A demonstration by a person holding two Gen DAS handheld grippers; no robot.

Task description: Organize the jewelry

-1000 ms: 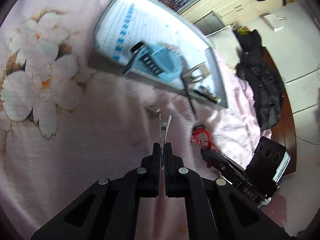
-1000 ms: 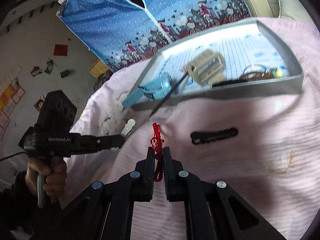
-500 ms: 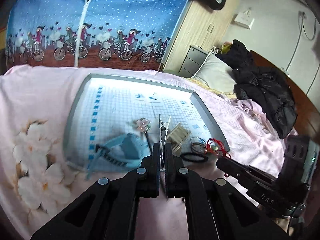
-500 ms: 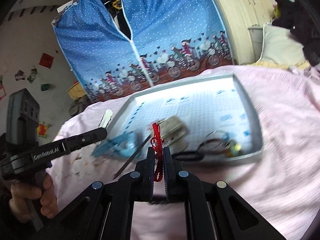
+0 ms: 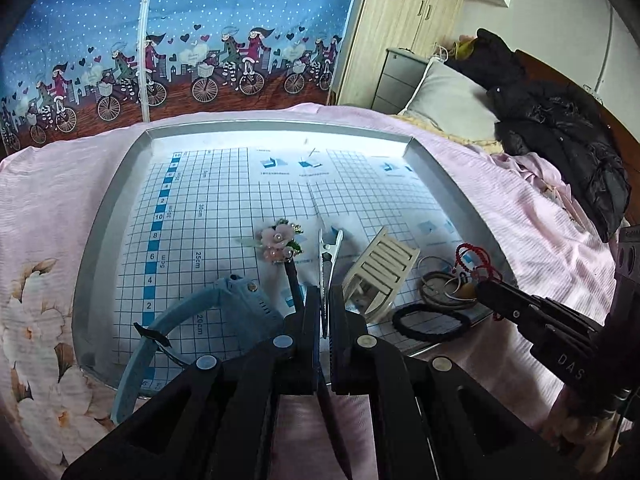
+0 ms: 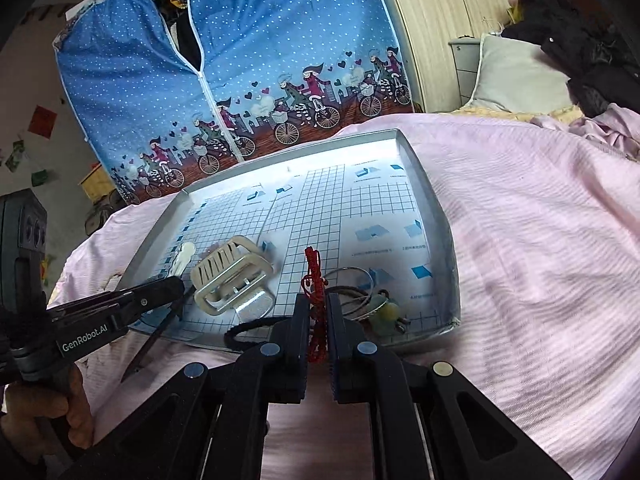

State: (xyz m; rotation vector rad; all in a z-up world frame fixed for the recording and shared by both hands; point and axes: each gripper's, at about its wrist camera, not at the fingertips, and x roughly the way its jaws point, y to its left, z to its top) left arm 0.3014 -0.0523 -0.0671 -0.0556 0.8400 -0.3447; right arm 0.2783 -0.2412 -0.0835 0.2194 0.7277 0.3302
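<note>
The left tool [image 5: 325,300] is clamped on a silver hair clip [image 5: 329,252], which sticks out ahead of its tips over the near part of the tray [image 5: 120,184] on the bed [image 6: 540,240]. The right tool [image 6: 318,312] pinches a red cord bracelet [image 6: 314,276] upright above the tray's near edge. Just left of the right tool lies a beige claw clip [image 6: 228,276]; just right of it lie bangles [image 6: 360,292]. A black hair tie [image 5: 432,322] sits between the two tools.
</note>
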